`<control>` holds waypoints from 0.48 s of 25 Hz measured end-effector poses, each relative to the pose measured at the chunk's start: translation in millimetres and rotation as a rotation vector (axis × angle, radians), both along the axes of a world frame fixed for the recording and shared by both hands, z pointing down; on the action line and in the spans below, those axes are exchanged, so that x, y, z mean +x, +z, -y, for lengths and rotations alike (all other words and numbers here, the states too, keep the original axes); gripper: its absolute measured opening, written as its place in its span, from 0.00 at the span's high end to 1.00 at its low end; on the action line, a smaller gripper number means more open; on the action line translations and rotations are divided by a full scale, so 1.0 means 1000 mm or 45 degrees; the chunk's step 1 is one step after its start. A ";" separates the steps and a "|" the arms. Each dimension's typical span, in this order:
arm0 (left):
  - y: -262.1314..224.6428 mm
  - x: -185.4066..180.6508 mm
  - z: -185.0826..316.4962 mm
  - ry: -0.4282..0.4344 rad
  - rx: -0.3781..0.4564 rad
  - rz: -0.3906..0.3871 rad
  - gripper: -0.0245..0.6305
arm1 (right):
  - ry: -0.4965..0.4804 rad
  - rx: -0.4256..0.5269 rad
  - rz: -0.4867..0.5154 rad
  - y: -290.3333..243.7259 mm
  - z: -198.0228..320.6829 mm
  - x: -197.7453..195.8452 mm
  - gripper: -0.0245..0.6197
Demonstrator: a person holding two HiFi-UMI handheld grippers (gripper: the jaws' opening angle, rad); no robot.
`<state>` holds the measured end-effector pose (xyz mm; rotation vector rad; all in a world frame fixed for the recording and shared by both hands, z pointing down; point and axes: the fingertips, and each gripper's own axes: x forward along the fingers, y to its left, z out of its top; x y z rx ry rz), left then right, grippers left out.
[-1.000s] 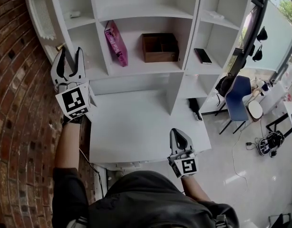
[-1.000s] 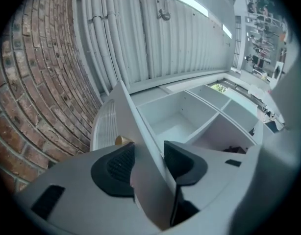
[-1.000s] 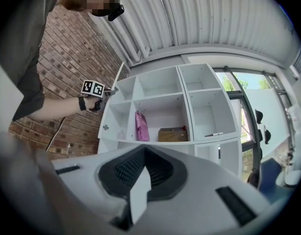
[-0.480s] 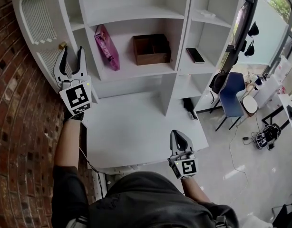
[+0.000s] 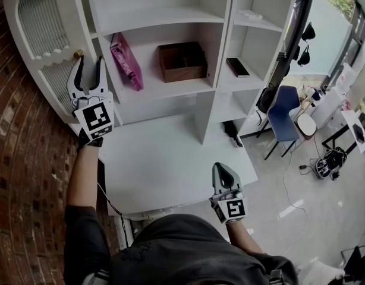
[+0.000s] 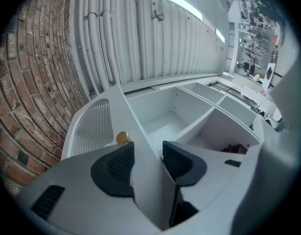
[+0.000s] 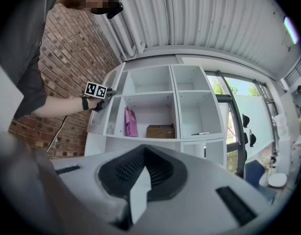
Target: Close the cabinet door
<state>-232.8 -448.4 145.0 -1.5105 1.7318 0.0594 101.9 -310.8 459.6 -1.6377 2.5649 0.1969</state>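
The white cabinet door [image 5: 41, 37], with an arched ribbed panel and a brass knob [image 5: 78, 53], stands swung out at the left of the white shelf unit [image 5: 164, 16]. My left gripper [image 5: 90, 64] points up and is shut on the door's free edge just below the knob. In the left gripper view the door edge [image 6: 140, 146] runs between the two pads [image 6: 113, 168], with the knob [image 6: 121, 137] just beyond. My right gripper [image 5: 224, 172] hovers low over the desk's front edge, shut and holding nothing. From the right gripper view the door [image 7: 99, 114] shows far off.
A pink packet [image 5: 126, 61], a brown wooden box [image 5: 182, 62] and a dark flat device [image 5: 237, 67] sit on the middle shelves. The white desk [image 5: 170, 153] juts out below. A brick wall [image 5: 22, 159] runs along the left. A blue chair [image 5: 283, 120] stands at the right.
My left gripper has moved across with the door's edge, and more of the door's ribbed face shows. The right gripper has stayed where it was.
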 end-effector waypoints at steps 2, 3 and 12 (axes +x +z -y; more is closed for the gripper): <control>0.000 0.001 0.004 0.010 -0.001 0.003 0.71 | 0.010 -0.004 0.003 0.000 0.000 -0.001 0.96; 0.000 0.001 0.006 0.013 -0.002 0.006 0.71 | 0.014 -0.006 0.001 0.000 0.000 -0.001 0.96; 0.000 0.001 0.021 0.036 -0.007 0.040 0.72 | 0.042 -0.025 0.003 0.005 0.006 -0.010 0.96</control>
